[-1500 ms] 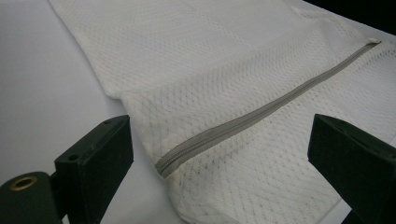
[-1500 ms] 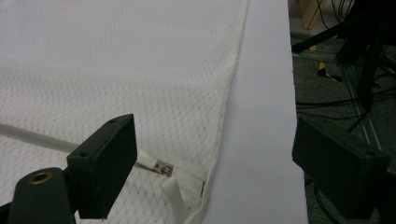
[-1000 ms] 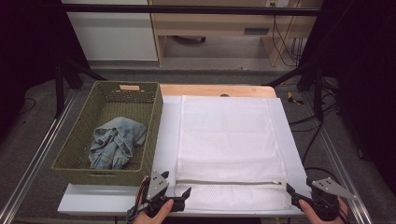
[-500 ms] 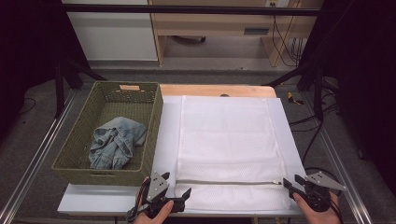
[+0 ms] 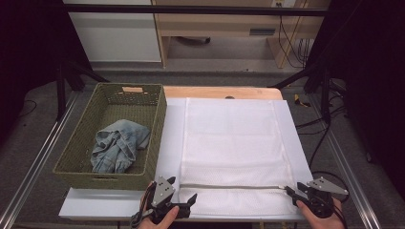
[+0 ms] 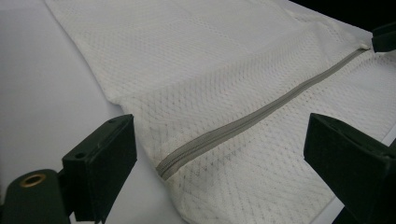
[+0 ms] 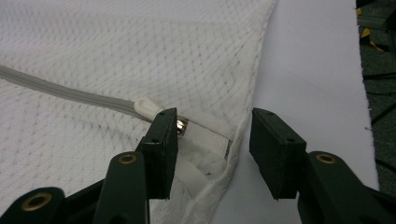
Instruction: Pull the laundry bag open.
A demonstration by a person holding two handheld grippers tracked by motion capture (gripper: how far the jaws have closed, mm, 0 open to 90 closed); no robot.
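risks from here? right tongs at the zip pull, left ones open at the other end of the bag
1. The right tongs have just been closing, but the zipper pull lies outside their left pad, so they may pinch only the bag's corner.
2. The left tongs stand open over the mesh bag; unpinned, it could slide or bunch when the zipper is pulled.

Grey floor [image 5: 28, 143], wooden shelf [image 5: 215, 24], dim room

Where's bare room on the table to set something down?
Free: the white sheet strip between basket and mesh bag; the strip right of the bag; the near-left corner below the basket. Crowded: the bag's near edge, with left gripper and right gripper.
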